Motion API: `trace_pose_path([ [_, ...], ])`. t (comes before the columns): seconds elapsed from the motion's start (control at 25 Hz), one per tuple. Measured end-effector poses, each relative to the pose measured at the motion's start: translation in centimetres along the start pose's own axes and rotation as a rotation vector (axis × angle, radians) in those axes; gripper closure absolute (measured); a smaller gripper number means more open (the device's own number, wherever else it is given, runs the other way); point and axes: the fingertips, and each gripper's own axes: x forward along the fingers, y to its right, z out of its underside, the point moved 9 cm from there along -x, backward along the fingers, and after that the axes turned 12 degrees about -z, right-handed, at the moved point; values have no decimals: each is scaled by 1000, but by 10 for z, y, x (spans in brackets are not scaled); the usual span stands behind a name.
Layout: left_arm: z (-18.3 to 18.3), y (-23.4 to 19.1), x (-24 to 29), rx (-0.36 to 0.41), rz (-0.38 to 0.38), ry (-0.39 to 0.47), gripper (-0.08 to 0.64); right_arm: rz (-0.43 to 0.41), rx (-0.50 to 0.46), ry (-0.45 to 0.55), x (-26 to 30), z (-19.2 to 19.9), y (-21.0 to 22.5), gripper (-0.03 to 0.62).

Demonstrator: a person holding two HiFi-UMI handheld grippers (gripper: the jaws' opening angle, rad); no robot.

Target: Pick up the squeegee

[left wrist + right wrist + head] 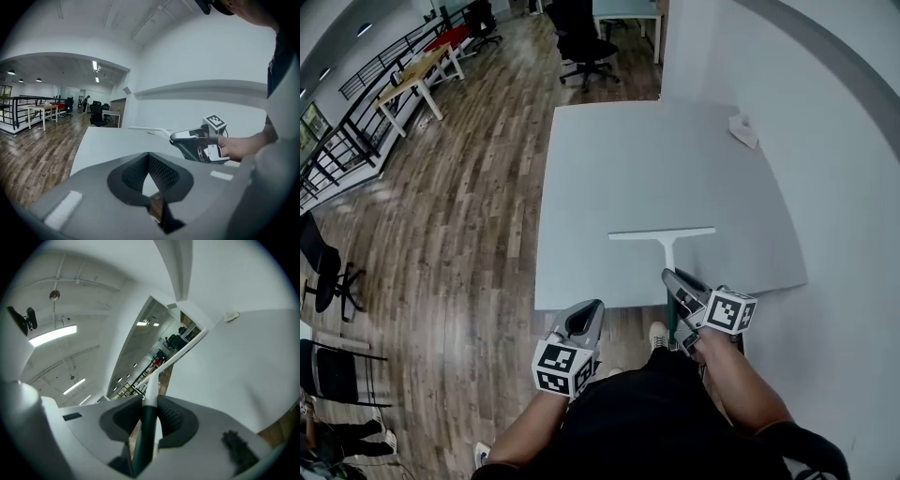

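Note:
The squeegee (661, 233) has a white blade and a white neck that runs into a dark green handle. My right gripper (672, 277) is shut on that handle and holds the squeegee over the near part of the grey table (609, 159). In the right gripper view the handle (149, 416) sits between the dark pads (174, 420), and the blade (183, 348) slants up and right ahead of them. My left gripper (592, 307) hangs left of it, off the table's near edge, shut with nothing in it. From the left gripper view the pads (161, 174) meet at the tip, with the right gripper (176, 137) and blade (149, 129) beyond.
A small white object (742, 131) lies at the table's far right corner, against the white wall (825, 169). Wooden floor (459, 216) spreads to the left, with office chairs (581, 42) and desks further off. The person's shoes show under the table's near edge.

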Motion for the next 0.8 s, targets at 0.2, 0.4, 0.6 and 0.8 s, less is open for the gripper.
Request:
trace_pose_path([
  [0.2, 7, 5, -23, -3, 54, 12, 554, 9, -23, 32, -16, 18, -34, 483],
  [0.4, 13, 13, -34, -9, 103, 14, 554, 21, -54, 58, -34, 24, -63, 483],
  [0.6, 10, 28, -39, -10, 152, 23, 554, 43, -81, 91, -57, 25, -86, 483],
  [0.8, 10, 50, -37, -26, 188, 22, 554, 56, -103, 110, -84, 27, -93, 483],
])
